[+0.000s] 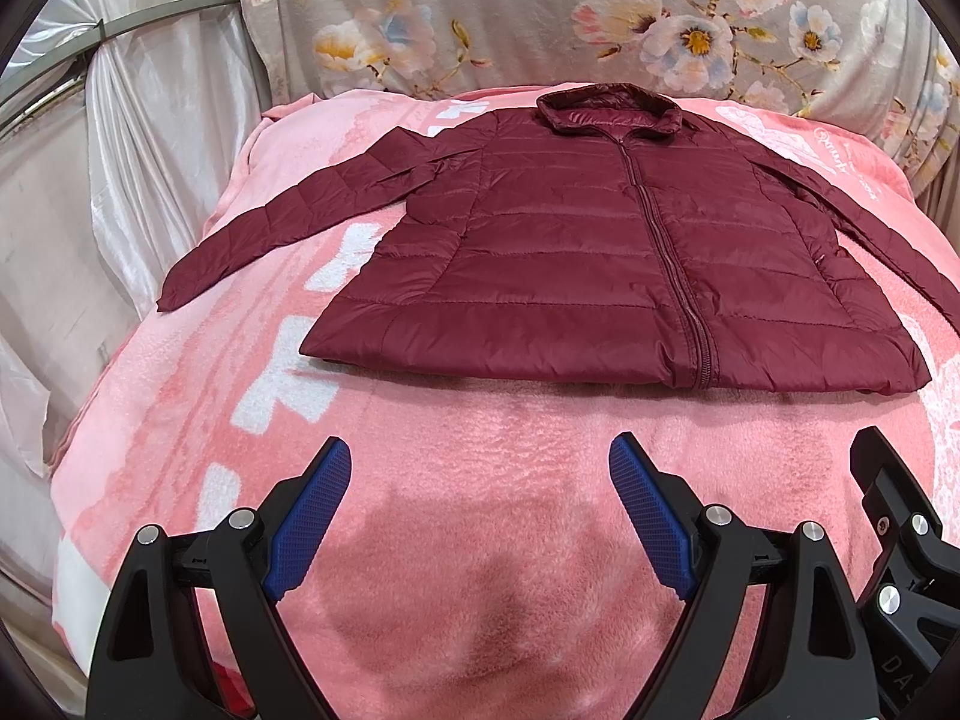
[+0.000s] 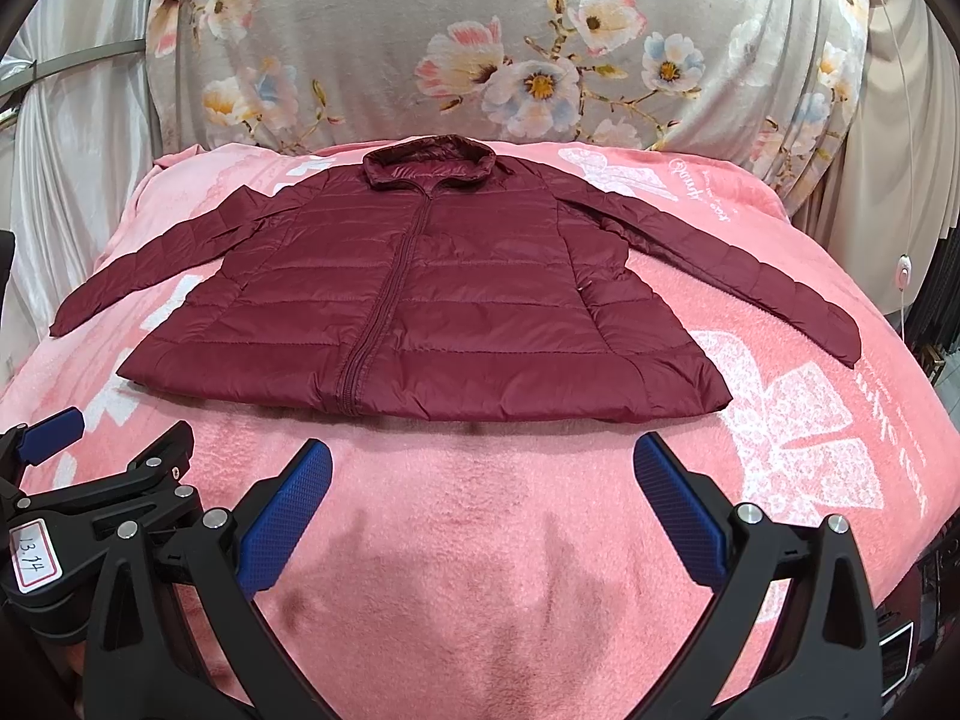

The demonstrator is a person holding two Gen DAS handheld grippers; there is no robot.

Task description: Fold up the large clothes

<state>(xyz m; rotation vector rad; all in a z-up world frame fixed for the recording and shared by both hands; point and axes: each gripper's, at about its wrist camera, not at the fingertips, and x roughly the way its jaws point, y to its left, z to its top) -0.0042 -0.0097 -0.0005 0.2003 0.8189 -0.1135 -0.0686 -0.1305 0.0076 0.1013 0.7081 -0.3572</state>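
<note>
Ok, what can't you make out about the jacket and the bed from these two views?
- Jacket: its right-hand sleeve cuff runs off the left wrist view's edge.
- Jacket's back: hidden in both views, lying face up on the blanket.
- Blanket lettering: too small to read, right wrist view.
- Left hand-held gripper: mostly cut off by the right wrist view's edge.

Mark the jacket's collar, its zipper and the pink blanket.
collar [image 2: 427, 167]: right wrist view, front of the stand-up collar.
zipper [image 2: 384, 300]: right wrist view, midway down the closed zip.
pink blanket [image 1: 510, 438]: left wrist view, bare patch below the hem.
</note>
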